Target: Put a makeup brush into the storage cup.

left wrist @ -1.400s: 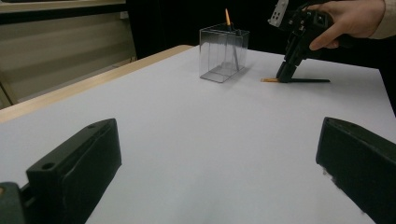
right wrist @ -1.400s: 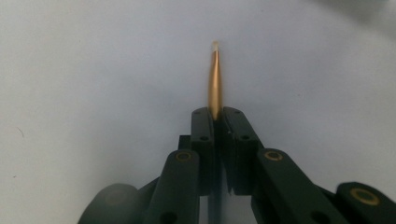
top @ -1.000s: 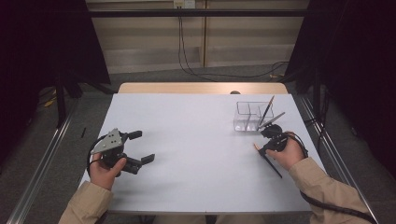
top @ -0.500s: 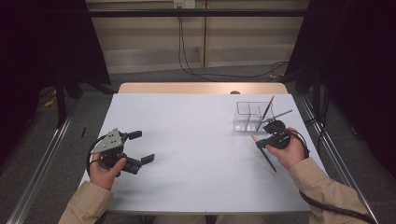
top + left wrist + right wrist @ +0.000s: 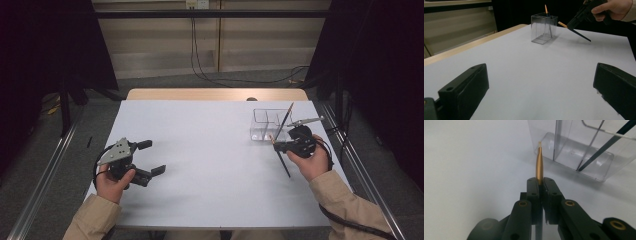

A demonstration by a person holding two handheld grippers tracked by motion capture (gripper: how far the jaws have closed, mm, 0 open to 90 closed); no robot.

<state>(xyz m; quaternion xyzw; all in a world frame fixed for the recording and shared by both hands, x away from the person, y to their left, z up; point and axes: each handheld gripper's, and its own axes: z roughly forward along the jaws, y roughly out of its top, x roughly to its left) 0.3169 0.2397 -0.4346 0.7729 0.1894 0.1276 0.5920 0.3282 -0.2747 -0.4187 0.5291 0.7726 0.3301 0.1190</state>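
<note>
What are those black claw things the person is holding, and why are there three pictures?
A person sits at a white table holding a grabbing tool in each hand. One camera looks down from above; the other two ride on the tools, looking along their black jaws. The left tool is open and holds nothing. The right tool is shut on a thin paintbrush with a gold tip. Just beside it stands a clear plastic box with another brush leaning inside.
</note>
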